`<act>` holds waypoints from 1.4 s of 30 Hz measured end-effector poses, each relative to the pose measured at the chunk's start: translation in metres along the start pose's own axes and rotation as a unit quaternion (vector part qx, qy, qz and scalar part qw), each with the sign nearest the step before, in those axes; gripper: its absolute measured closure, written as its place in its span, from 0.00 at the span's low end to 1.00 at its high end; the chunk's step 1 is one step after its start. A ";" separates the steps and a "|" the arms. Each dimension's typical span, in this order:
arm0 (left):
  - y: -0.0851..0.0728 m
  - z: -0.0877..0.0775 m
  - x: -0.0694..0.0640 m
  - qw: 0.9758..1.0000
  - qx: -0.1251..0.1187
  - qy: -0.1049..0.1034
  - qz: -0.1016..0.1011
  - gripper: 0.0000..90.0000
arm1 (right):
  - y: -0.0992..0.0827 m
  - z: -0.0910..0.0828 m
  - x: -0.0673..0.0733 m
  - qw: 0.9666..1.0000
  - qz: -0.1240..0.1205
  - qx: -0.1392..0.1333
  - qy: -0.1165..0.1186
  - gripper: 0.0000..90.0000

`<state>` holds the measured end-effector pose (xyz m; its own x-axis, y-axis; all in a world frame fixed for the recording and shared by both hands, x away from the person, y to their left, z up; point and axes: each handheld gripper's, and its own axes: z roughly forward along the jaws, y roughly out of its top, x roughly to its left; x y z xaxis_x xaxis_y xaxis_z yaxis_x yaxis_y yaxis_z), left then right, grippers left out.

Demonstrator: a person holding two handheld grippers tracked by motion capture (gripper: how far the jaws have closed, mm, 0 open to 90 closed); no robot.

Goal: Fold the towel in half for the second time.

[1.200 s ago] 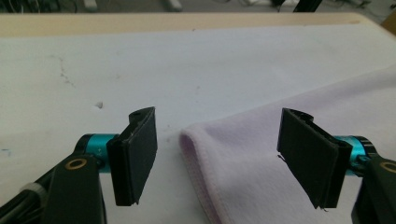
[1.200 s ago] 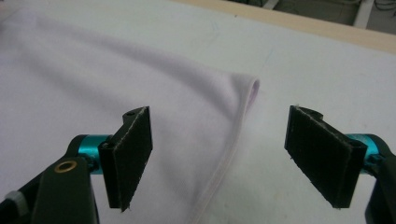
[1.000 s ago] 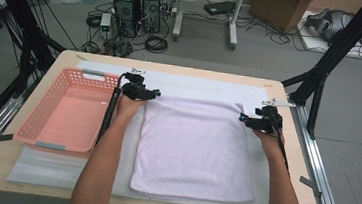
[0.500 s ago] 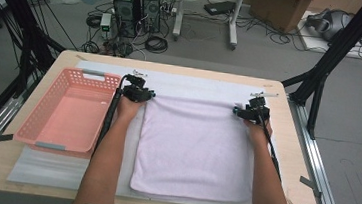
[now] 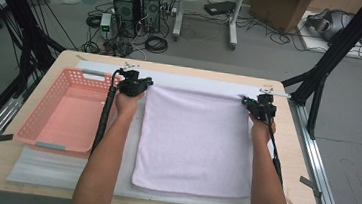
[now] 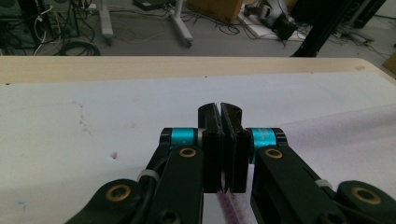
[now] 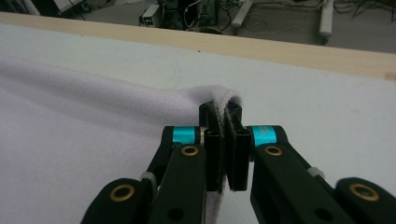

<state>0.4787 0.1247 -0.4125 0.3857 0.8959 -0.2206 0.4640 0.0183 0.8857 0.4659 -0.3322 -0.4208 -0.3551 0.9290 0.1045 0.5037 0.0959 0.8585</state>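
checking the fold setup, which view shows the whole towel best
The high view: the towel lies flat on the white mat, all four edges visible. The right gripper view shows a far corner bunched in the right hand-held gripper; the left gripper view shows a fabric strip in the left hand-held gripper.

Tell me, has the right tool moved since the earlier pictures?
Yes. In the high view the right tool has shifted left, away from the table's right edge, onto the towel's far right corner. It has just been closing and now pinches that corner.
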 end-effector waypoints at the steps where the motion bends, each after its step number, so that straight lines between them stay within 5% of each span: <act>1: -0.001 -0.003 -0.001 1.000 -0.007 -0.004 -0.004 0.97 | 0.000 -0.003 0.000 1.000 -0.001 -0.003 0.004 0.97; 6: -0.009 -0.014 -0.004 1.000 0.006 -0.008 -0.004 0.97 | -0.002 -0.019 0.003 1.000 -0.009 -0.012 0.024 0.97; 20: -0.011 -0.068 -0.025 0.999 -0.014 -0.040 0.013 0.97 | -0.014 -0.071 0.013 0.998 -0.016 -0.029 0.062 0.97; 30: -0.042 -0.112 -0.044 0.996 -0.002 -0.059 0.061 0.96 | -0.029 -0.111 0.032 0.996 -0.048 -0.038 0.059 0.97; 42: -0.078 -0.134 -0.052 0.995 0.007 -0.078 0.070 0.96 | -0.059 -0.128 0.044 0.996 -0.058 -0.009 0.061 0.97</act>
<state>0.3159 0.1365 -0.4153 0.5651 0.8099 -0.1571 0.4080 -0.1088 0.9065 0.3199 -0.3432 -0.4031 -0.5041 0.8614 0.0631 0.4392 0.1928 0.8774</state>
